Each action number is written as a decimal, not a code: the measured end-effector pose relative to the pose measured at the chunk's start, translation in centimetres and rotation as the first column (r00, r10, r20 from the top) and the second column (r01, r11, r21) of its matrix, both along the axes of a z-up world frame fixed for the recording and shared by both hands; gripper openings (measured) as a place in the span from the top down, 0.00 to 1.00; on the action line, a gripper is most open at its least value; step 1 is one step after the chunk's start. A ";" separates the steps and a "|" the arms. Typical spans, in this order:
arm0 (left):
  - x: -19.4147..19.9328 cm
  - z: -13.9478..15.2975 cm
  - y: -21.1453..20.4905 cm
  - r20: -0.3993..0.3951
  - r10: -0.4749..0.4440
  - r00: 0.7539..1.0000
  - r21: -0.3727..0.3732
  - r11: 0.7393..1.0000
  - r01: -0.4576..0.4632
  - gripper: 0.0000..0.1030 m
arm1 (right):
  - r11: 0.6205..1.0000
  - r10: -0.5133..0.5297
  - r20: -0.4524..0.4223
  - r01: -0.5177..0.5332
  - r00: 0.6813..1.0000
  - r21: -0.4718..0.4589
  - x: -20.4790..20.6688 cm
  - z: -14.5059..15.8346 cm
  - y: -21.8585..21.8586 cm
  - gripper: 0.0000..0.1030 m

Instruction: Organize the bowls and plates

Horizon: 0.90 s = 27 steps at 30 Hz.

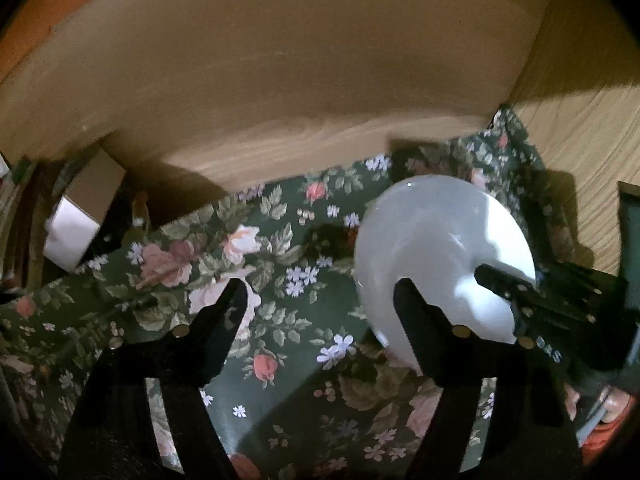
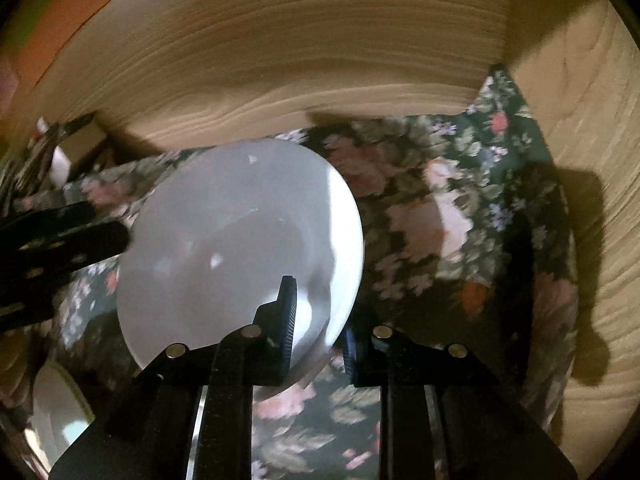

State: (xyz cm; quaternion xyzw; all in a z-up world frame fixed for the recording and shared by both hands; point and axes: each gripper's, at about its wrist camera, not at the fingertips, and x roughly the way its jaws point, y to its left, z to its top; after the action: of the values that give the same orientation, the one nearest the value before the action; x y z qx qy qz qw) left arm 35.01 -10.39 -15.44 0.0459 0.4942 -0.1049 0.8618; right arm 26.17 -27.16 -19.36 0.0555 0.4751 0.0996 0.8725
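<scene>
A white plate [image 2: 240,240] is held tilted above a floral shelf liner [image 2: 460,208] inside a wooden cupboard. My right gripper [image 2: 320,320] is shut on the plate's near rim, one finger over the top face, the other under it. In the left wrist view the same plate [image 1: 432,248] is at the right with the right gripper [image 1: 532,300] clamped on its rim. My left gripper [image 1: 320,312] is open and empty over the liner [image 1: 280,240], just left of the plate; its fingers [image 2: 60,240] show at the left edge of the right wrist view.
The cupboard's wooden back wall [image 1: 280,80] and right side wall [image 2: 592,120] close the space in. A small cardboard box [image 1: 80,216] sits at the far left. Another white dish [image 2: 56,412] lies low at the left.
</scene>
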 end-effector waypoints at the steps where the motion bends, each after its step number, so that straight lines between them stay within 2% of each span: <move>1: 0.0 -0.3 0.0 -0.008 0.002 1.000 0.007 1.000 -0.002 0.32 | 1.000 0.009 -0.004 -0.009 1.000 0.006 -0.1 -0.1 0.0 0.82; 6: 0.3 -2.0 0.0 -0.059 -0.002 0.998 0.023 1.000 0.003 0.37 | 0.999 0.038 -0.020 -0.038 0.999 0.028 -0.2 -0.6 1.3 0.81; 10: 0.3 -2.7 -0.5 -0.084 -0.021 0.996 0.024 0.999 0.023 0.45 | 0.998 -0.011 -0.011 0.012 1.000 0.054 0.4 -0.3 0.3 0.63; 11: 0.3 -2.8 -0.7 -0.086 -0.026 0.996 0.026 0.999 0.029 0.47 | 0.998 -0.021 -0.008 0.022 1.000 0.062 0.4 -0.3 0.0 0.63; 15: 0.4 -3.3 -1.4 -0.097 -0.050 0.994 0.021 0.998 0.052 0.58 | 0.997 -0.027 -0.013 0.028 1.000 0.067 0.5 -0.4 0.0 0.63; 17: 0.4 -3.6 -1.8 -0.106 -0.064 0.992 0.021 0.998 0.067 0.68 | 0.997 -0.026 -0.019 0.027 0.999 0.066 0.3 -0.5 -0.1 0.63; 20: 0.5 -4.2 -2.3 -0.121 -0.078 0.990 0.017 0.997 0.081 0.78 | 0.998 -0.006 -0.028 0.008 1.000 0.070 0.6 -0.8 0.6 0.64; 22: 0.5 -4.5 -2.4 -0.116 -0.084 0.990 0.015 0.996 0.086 0.80 | 0.998 0.003 -0.023 -0.001 1.000 0.070 0.7 -0.9 0.9 0.72; 25: 0.5 -4.5 -2.6 -0.110 -0.085 0.990 0.010 0.996 0.087 0.80 | 0.996 0.014 -0.030 -0.011 0.999 0.087 0.8 -1.0 1.4 0.76; 27: 0.4 -4.4 -2.6 -0.108 -0.087 0.990 0.007 0.996 0.088 0.81 | 0.998 0.008 -0.027 -0.007 1.000 0.067 0.7 -0.9 1.7 0.76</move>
State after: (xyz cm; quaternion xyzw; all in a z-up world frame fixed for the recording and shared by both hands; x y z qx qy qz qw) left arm 35.44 -13.00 -19.79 0.0670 0.5378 -0.1420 0.8283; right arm 26.90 -25.42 -20.30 0.0843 0.4834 0.1180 0.8633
